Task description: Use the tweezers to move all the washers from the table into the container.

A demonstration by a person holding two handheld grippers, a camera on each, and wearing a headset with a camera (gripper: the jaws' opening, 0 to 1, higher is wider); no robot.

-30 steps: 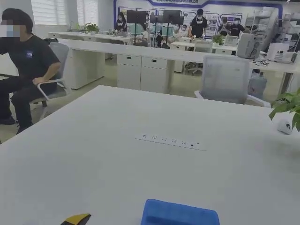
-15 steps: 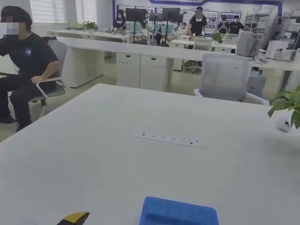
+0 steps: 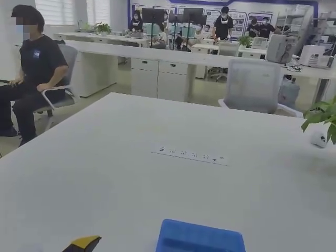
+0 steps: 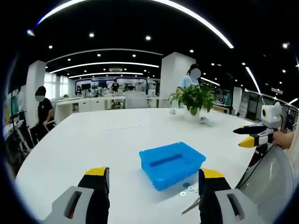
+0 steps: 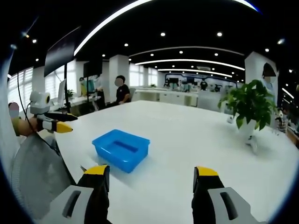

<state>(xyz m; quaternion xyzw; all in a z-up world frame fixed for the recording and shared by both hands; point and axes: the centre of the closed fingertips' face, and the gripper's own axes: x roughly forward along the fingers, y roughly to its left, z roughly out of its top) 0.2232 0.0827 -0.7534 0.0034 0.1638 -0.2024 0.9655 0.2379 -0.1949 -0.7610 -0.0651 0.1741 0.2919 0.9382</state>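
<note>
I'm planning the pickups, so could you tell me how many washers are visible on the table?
3 washers, clustered on the table just off the near corner of the blue container, by the tweezers. They look tiny, and more may be hidden behind the jaw beside them.

In the head view the white table [image 3: 105, 173] is looked across from above its near edge, toward the office, with the blue container [image 3: 199, 239] cut by the bottom edge. The gripper views are set low over the table, close to the container, from either side: the right gripper [image 4: 238, 137] is caught in the left gripper view, the left gripper [image 5: 74, 123] in the right. Table and container are shared by all three.
</note>
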